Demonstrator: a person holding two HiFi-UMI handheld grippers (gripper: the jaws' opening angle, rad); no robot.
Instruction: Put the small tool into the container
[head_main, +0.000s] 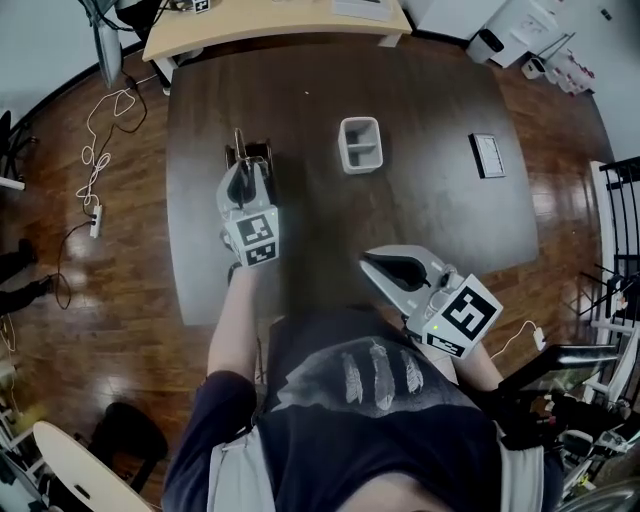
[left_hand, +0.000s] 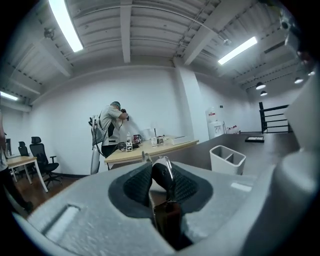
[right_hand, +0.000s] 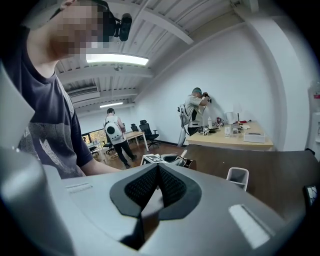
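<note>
A bright office with white walls, a ribbed ceiling with strip lights and a glossy wooden floor (head_main: 80, 300) surrounds a dark brown desk (head_main: 420, 220).

The left gripper (head_main: 250, 165) hangs over the left half of the desk. Its jaws are narrow and clamped on the small tool (left_hand: 164, 175), a dark piece with a shiny metal edge that stands up between the pads, with a thin metal end poking out past the fingertips. The tool is off the desk top, left of the container (head_main: 361, 144) and apart from it.

The right gripper (head_main: 368, 260) sits over the near edge of the desk, right of the middle and close to the person's chest. Its jaws are together with nothing between them.

The container is white with two compartments. It stands toward the far edge of the desk, about midway along it. A flat black thing (head_main: 487, 155) lies near the right edge.

Beyond the far edge stands a light wooden desk (head_main: 270, 20) with small items on it. A person (left_hand: 112, 127) stands at its end by the wall. Office chairs (left_hand: 42, 160) stand further off at the left of the left gripper view. A black railing (left_hand: 275, 117) shows at the right of the left gripper view. A white cable and a power strip (head_main: 95, 220) lie on the floor off the desk's left edge.
</note>
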